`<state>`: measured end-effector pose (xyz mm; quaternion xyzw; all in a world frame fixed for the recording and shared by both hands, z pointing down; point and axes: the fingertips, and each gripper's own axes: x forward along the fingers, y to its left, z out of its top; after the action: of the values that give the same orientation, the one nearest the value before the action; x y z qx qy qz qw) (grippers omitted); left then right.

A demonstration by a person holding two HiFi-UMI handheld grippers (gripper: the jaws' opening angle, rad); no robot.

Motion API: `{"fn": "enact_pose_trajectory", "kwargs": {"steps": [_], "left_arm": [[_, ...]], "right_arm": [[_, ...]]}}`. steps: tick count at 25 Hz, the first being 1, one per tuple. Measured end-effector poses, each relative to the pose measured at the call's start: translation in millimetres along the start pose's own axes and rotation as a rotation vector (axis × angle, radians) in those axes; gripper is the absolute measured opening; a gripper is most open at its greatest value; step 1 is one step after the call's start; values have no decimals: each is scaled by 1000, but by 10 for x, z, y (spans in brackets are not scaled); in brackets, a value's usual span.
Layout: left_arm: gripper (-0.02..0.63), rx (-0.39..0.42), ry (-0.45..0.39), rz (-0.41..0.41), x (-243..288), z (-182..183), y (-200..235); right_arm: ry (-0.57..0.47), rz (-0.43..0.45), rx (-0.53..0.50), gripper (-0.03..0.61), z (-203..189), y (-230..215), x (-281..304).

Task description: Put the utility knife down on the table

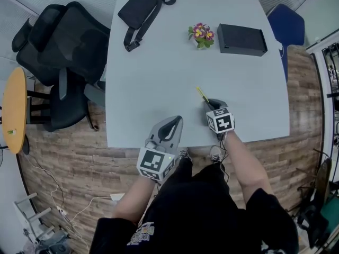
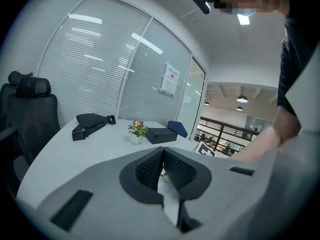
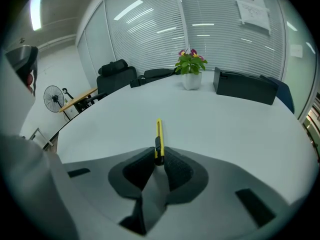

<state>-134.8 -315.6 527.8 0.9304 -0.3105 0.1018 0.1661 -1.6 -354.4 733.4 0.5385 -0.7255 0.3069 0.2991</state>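
Observation:
A thin yellow utility knife (image 3: 159,136) with a black slider sticks forward out of my right gripper (image 3: 159,160), whose jaws are shut on its rear end. In the head view the knife (image 1: 202,94) points away and left over the white table (image 1: 159,89), close to the surface; whether it touches I cannot tell. My left gripper (image 1: 170,127) hangs at the table's near edge, shut with nothing between its pads (image 2: 150,170).
A black waist bag (image 1: 142,12) lies at the far left of the table. A small flower pot (image 1: 202,35) and a black box (image 1: 241,39) stand at the far right. Black office chairs (image 1: 58,52) crowd the table's left side; a blue chair (image 1: 286,28) is at the right.

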Motion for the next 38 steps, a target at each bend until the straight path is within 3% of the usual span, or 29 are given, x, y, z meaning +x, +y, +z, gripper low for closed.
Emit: {"fn": "enact_pose_trajectory", "kwargs": {"steps": [4, 13, 15, 18, 30, 38], "left_arm": [[6, 2, -4, 6, 9, 30, -28], [6, 4, -17, 21, 70, 80, -225], [5, 6, -21, 27, 90, 97, -298], [6, 9, -32, 39, 134, 154, -428], [6, 39, -137, 149, 304, 496, -1315], [6, 58, -199, 287, 108, 625, -1822]], "right_arm": [[-4, 17, 8, 95, -1, 2, -19], [-91, 65, 22, 95, 212, -67, -369], [-136, 85, 22, 84, 332, -78, -537], [-225, 115, 10, 5, 553, -98, -857], [-619, 291, -150, 3, 1233, -197, -2699], [-719, 415, -180, 3, 1204, -271, -3440]]}}
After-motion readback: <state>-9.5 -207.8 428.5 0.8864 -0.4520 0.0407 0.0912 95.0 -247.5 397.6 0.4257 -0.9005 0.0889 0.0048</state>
